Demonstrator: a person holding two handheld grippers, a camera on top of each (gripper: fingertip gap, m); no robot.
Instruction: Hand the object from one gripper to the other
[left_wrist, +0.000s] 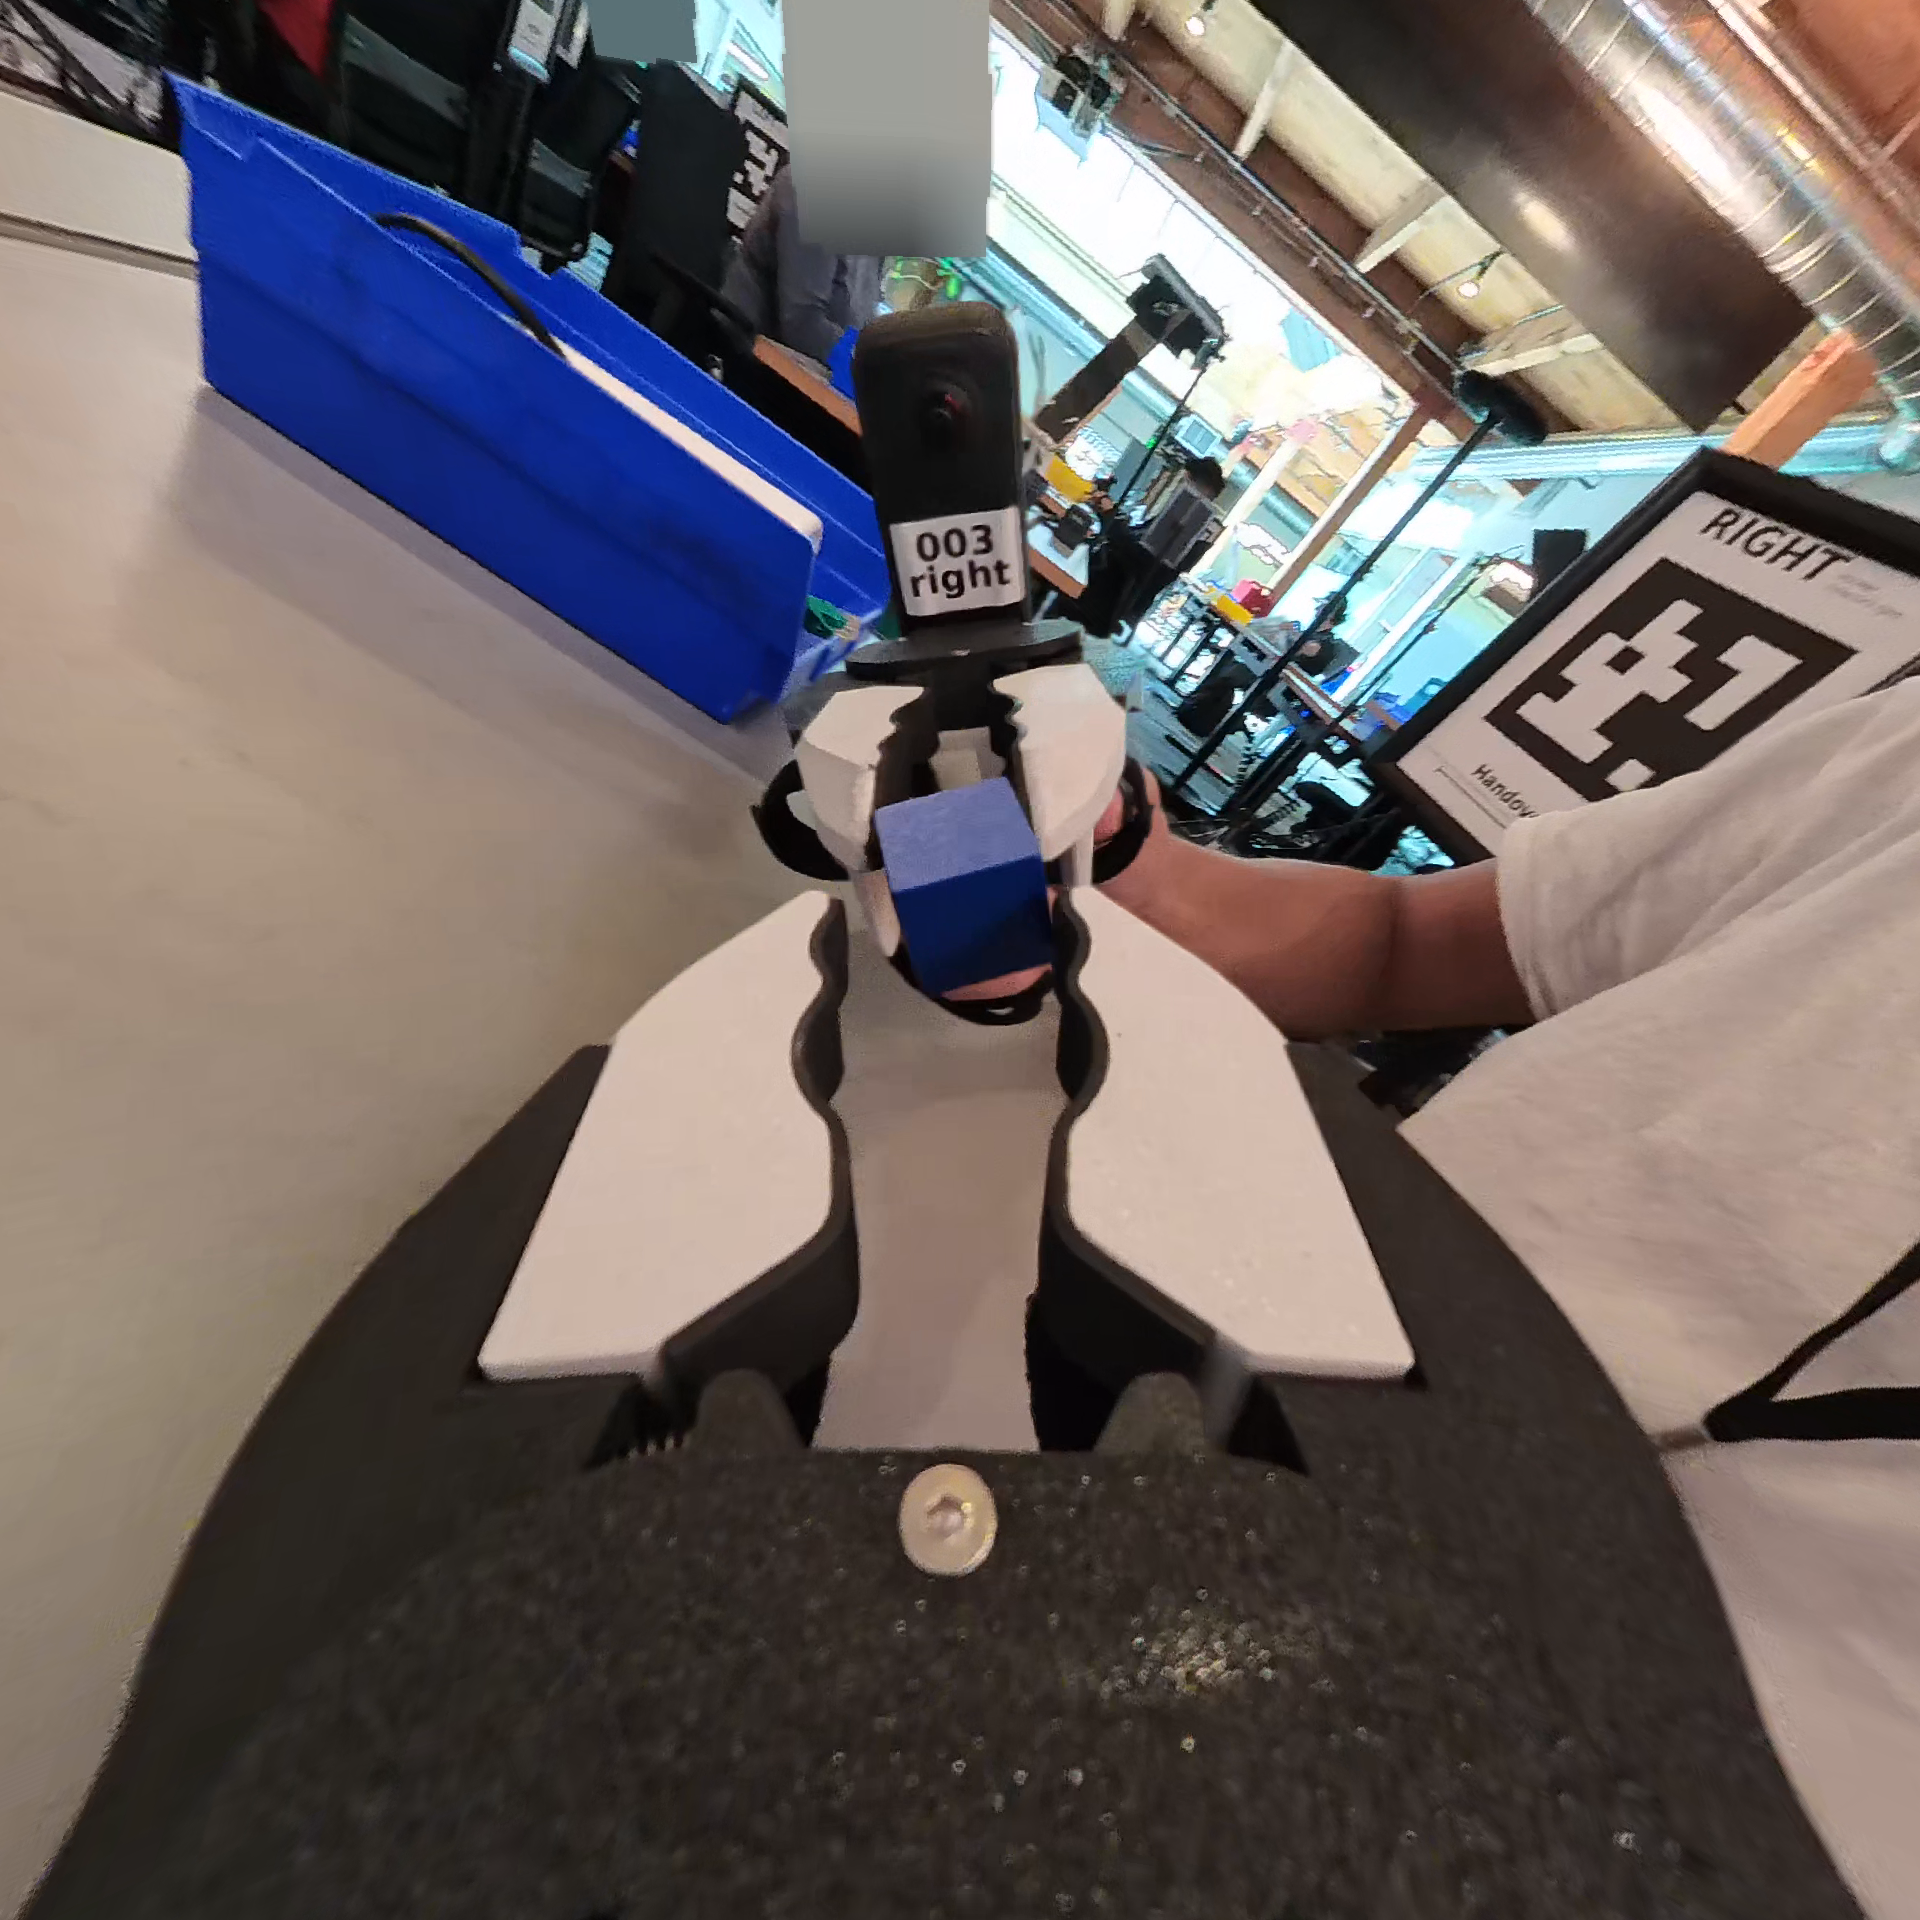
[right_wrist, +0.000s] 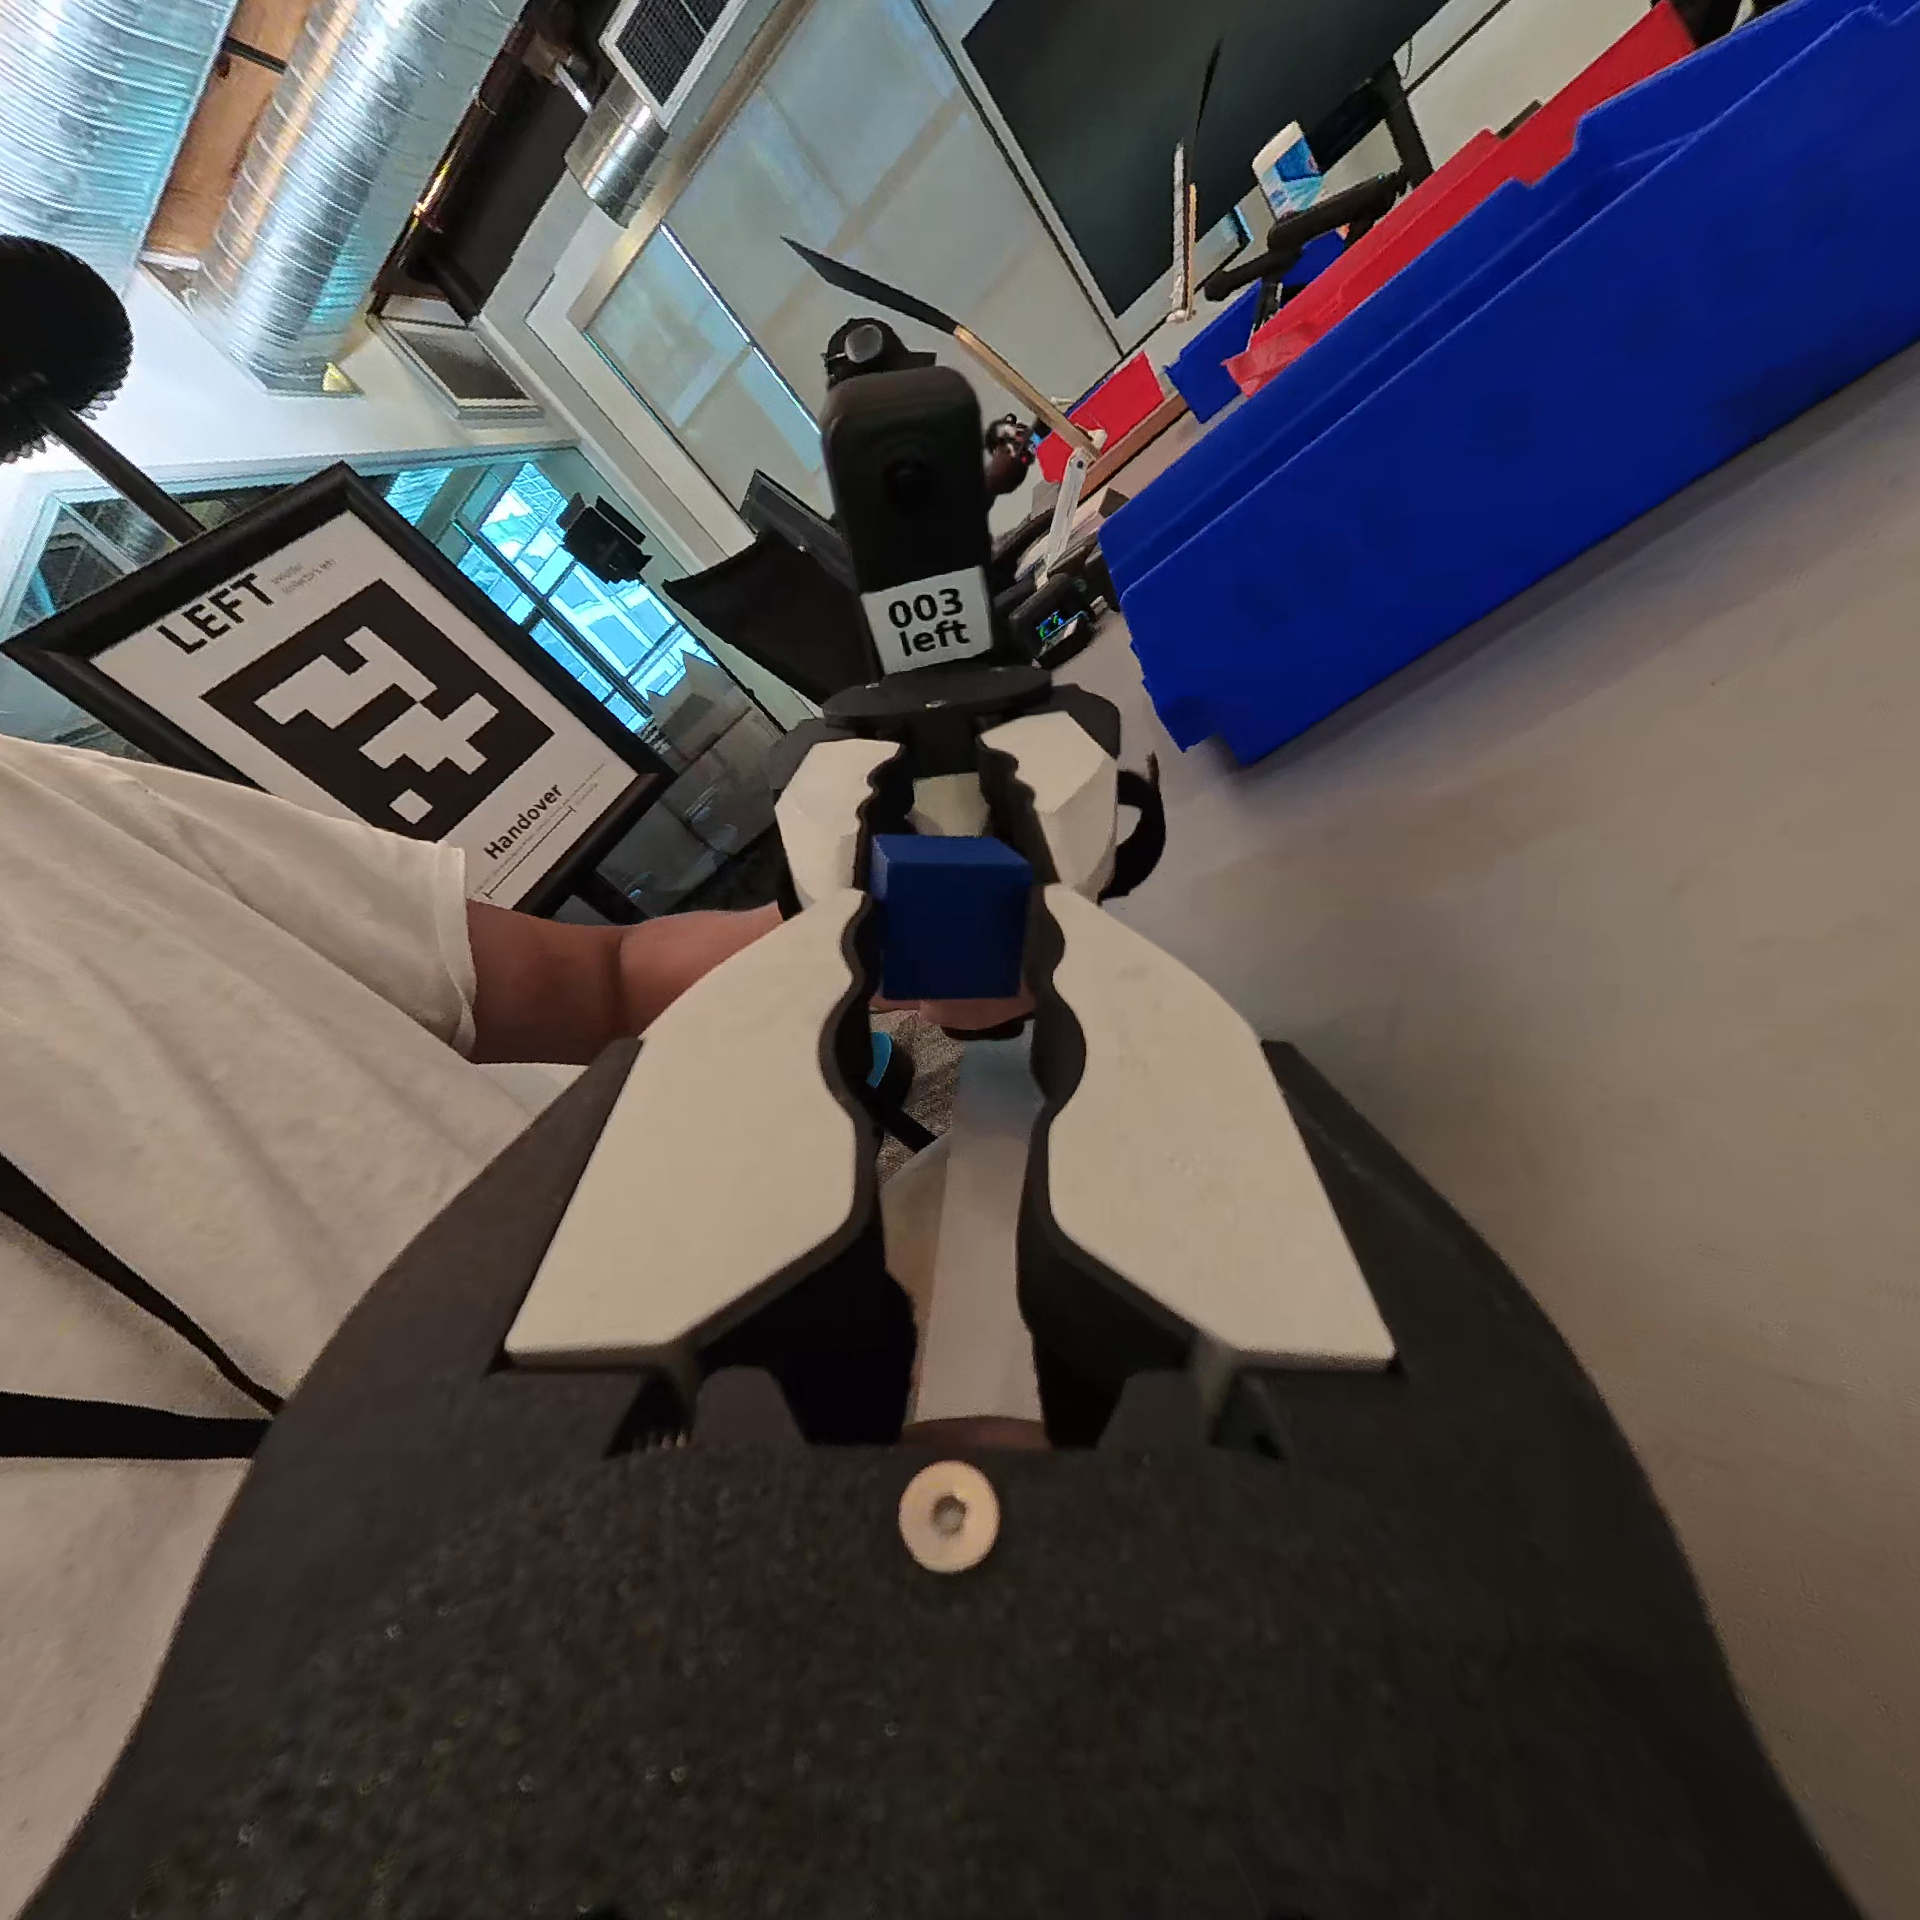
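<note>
Between the tips of the left gripper (left_wrist: 951, 920), in mid-air over the pale table (left_wrist: 312, 935), sits a blue cube (left_wrist: 961, 904); the left's fingers (left_wrist: 727, 1122) stand either side of it, close in, but I cannot tell if they press on it; the cube looks slightly twisted against them, one corner toward the lens; from the other side the right gripper (right_wrist: 951, 909) meets it nose to nose; in the right wrist view its white fingers (right_wrist: 1174, 1143) are closed flat on the cube's two side faces, so the right is clamped on the cube; just beyond the cube each view shows the facing gripper's white fingers and, above them, its black camera (left_wrist: 940, 436) with a white label; beside the grippers a bare forearm (left_wrist: 1299, 935) runs out from a white sleeve (left_wrist: 1662, 1091); behind the arm stands a framed board (left_wrist: 1662, 665) with a black-and-white marker; a second such board (right_wrist: 343, 696) shows in the right wrist view; farther back on the table lies a long blue bin (left_wrist: 468, 436), a white slab and a black cable inside; beyond it, red bins (right_wrist: 1455, 197); farthest, a workshop with silver ducting (left_wrist: 1714, 156) overhead
</note>
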